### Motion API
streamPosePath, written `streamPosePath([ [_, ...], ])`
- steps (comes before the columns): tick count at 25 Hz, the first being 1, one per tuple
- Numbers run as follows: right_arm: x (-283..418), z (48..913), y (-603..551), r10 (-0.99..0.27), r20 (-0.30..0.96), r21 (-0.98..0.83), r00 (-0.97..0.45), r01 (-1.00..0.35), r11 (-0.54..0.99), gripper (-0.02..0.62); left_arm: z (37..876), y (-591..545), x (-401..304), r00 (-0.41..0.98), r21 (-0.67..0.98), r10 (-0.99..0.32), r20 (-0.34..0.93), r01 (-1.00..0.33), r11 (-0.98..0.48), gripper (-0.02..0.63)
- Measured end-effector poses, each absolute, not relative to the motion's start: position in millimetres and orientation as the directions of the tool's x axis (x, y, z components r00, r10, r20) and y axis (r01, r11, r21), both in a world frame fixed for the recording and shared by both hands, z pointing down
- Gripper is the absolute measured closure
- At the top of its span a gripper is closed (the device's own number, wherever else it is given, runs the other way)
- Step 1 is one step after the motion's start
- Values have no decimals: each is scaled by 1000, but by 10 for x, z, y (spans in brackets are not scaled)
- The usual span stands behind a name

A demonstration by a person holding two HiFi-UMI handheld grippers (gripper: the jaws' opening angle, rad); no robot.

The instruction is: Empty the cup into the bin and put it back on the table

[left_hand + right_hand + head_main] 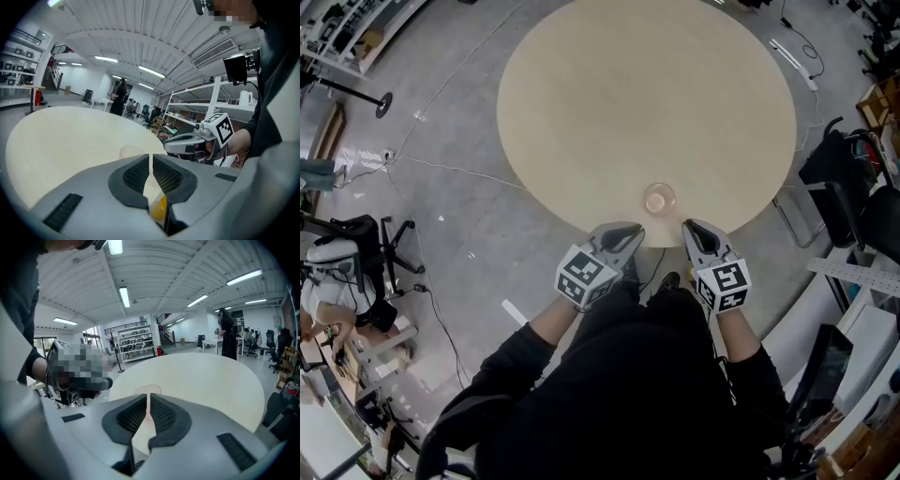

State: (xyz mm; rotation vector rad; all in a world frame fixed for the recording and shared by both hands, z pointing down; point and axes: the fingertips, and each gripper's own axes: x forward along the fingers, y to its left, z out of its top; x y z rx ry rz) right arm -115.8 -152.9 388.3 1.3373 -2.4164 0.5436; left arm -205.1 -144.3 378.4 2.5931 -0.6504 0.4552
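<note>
Table (581, 112) bears cup (658, 198); only gripper views show shelving (133, 342).

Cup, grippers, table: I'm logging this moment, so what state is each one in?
Cup: upright on the table, close to the person's edge, untouched; contents can't be made out.
Left gripper: shut, nothing between the jaws.
Right gripper: shut, nothing between the jaws.
Table: round, bearing the cup.

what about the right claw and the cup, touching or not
Apart: the head view shows bare table between the shut right claw and the cup.
</note>
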Motion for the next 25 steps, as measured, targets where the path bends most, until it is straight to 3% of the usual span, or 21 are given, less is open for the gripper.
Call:
streamPosePath([
  [13,-595,3195,-938,-789,319,-239,-525,-850,469,565,2974,-767,-1259,870,404,-411,273,-491,-771,561],
  [25,-316,2619,-408,-791,205,-199,-576,-816,543,565,2445,-259,-837,854,255,-473,216,-517,-817,561],
])
